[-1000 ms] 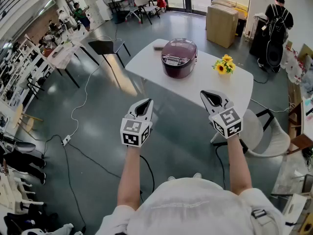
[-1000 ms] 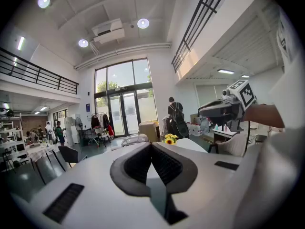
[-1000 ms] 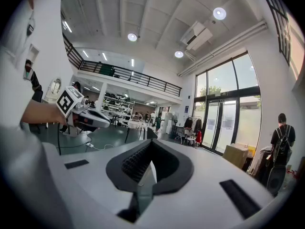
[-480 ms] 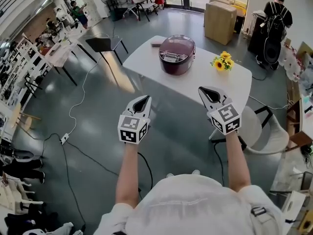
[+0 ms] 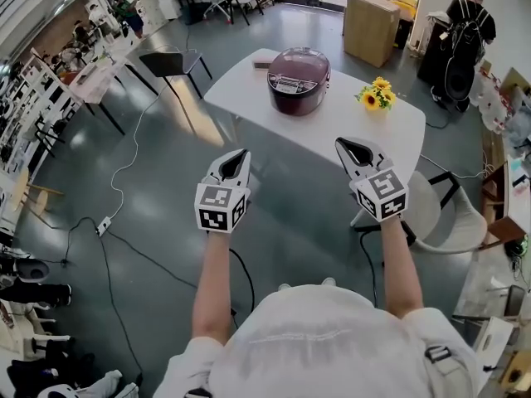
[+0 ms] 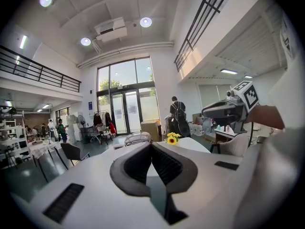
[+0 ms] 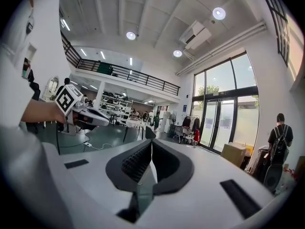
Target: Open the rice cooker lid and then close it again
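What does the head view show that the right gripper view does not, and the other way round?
Only the head view: the rice cooker, lid shut, on the white table with yellow flowers. Only the right gripper view: the ceiling lights and the inner faces of the shut tongs of the right gripper. Both: the left gripper, the person with a backpack and the cardboard box.

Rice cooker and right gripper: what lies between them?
Only bare white table shows between the right gripper and the rice cooker in the head view; the yellow flowers stand aside.
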Motion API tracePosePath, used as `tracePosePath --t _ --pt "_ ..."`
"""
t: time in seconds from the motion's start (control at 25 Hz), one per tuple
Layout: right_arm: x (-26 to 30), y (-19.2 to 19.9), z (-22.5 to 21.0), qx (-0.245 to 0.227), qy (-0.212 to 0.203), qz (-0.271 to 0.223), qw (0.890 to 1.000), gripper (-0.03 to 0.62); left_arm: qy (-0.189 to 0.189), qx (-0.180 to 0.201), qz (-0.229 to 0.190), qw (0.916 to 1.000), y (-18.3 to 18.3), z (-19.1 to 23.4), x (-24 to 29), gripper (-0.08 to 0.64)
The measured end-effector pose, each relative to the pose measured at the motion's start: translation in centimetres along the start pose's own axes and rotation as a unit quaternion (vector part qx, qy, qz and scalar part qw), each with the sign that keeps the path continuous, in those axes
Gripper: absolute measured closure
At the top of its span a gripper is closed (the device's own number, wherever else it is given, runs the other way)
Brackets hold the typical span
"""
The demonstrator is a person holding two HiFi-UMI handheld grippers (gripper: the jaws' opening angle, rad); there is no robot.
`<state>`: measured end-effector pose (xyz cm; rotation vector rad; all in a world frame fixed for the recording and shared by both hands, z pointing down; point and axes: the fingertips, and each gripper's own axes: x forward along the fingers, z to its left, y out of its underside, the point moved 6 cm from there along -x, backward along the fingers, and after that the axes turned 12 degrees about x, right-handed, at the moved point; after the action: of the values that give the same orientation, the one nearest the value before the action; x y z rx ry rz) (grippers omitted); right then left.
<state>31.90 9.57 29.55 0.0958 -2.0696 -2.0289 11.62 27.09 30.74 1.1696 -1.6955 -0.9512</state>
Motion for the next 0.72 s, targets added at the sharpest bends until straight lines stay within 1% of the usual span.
tracePosePath --t 0.08,0.16,0.32,0.48,0.52,0.56,0.6,0.64,0.68,0.72 --pt "0.0 0.2 0.3 -0.002 0.003 0.004 1.000 0.566 -0.007 0.002 0.008 0.9999 0.4 0.3 -0.2 0.545" --pt "0.0 0.3 0.7 0.002 0.004 0.005 1.000 0.566 -0.004 0.007 0.012 0.9999 0.7 0.4 -0.6 0.545" --pt "0.3 0.7 1.4 0.010 0.011 0.010 1.000 0.566 0.006 0.003 -0.004 1.0000 1.0 0.8 -1.2 0.544" --pt "0.4 1.1 2.5 0.016 0.005 0.015 1.000 0.566 0.012 0.008 -0.010 0.9999 1.7 1.2 -1.9 0.535" --pt "0.4 1.2 2.9 0.018 0.005 0.015 1.000 0.566 0.017 0.009 -0.010 0.9998 1.9 1.2 -2.0 0.508" --pt "0.4 1.4 3.2 0.019 0.006 0.015 1.000 0.565 0.022 0.011 -0.010 0.9996 2.1 1.2 -2.2 0.461" --pt "0.4 1.5 3.6 0.020 0.007 0.015 1.000 0.560 0.027 0.012 -0.011 0.9995 2.3 1.2 -2.4 0.431" --pt "0.4 1.5 4.0 0.019 0.007 0.017 1.000 0.529 0.030 0.013 -0.013 0.9994 2.5 1.3 -2.6 0.419" --pt "0.5 1.6 4.3 0.015 0.007 0.021 1.000 0.451 0.033 0.014 -0.015 0.9992 2.5 1.4 -2.7 0.409" --pt "0.6 1.6 4.7 0.010 0.006 0.026 1.000 0.421 0.036 0.016 -0.017 0.9991 2.6 1.5 -2.8 0.395"
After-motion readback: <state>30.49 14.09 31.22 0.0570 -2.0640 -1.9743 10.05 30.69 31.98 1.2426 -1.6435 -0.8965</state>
